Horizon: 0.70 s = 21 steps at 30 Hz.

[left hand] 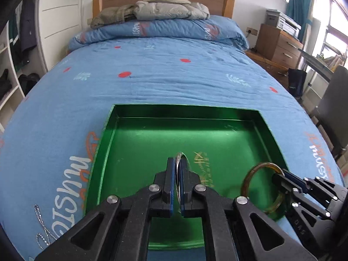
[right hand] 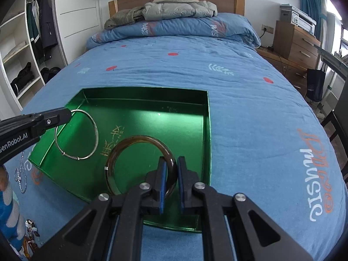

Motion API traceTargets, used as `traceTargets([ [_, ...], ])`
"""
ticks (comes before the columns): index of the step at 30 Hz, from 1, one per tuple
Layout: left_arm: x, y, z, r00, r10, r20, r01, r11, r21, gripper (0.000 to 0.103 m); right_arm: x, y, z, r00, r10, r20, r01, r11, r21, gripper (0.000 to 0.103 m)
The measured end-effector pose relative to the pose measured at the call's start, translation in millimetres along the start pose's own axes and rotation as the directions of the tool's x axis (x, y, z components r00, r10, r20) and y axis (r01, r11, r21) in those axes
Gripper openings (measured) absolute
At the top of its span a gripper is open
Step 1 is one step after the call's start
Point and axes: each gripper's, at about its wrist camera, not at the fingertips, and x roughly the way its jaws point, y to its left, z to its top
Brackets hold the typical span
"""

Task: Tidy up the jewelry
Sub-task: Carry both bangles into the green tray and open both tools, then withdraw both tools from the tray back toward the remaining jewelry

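A green tray (left hand: 134, 111) (right hand: 143, 92) lies on the blue bed. My left gripper (left hand: 178, 163) is shut on a thin silver bangle (left hand: 180, 155), held edge-on over the tray's middle; the right wrist view shows the bangle (right hand: 95, 130) hanging from the left gripper's fingertips (right hand: 63, 115) above the tray's left side. My right gripper (right hand: 172, 163) is shut on a thick brown amber bangle (right hand: 121, 145), held over the tray's near right part; it also shows in the left wrist view (left hand: 248, 178), with the right gripper (left hand: 280, 178) at the tray's right rim.
A silver bead chain (right hand: 20, 180) (left hand: 42, 228) lies on the bedspread left of the tray. A folded quilt and grey jackets (left hand: 165, 8) are piled at the headboard. A wardrobe (right hand: 26, 50) stands left, wooden drawers (right hand: 295, 43) and a chair (left hand: 332, 108) right.
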Motion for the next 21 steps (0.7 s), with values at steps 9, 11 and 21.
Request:
traceTargets([
  [9,35.0,36.2,-23.8,0.993,0.074,-0.089,-0.076,0.997,-0.017,0.004,37.0,6.0,-5.7,0.995,-0.04,-0.09,0.036,0.999,-0.04,0.009],
  [11,34.9,36.3,-21.2,0.992,0.069,-0.102,-0.071,0.997,-0.022,0.004,36.9,6.3,-4.9,0.995,-0.044,-0.09,0.04,0.998,-0.042,0.01],
  [21,-57.6,37.7,-7.3,0.997,0.047,0.054,-0.048,0.999,0.024,0.049,-38.3,2.4,5.2,1.0,-0.01,0.023,0.01,1.0,-0.006,0.028],
])
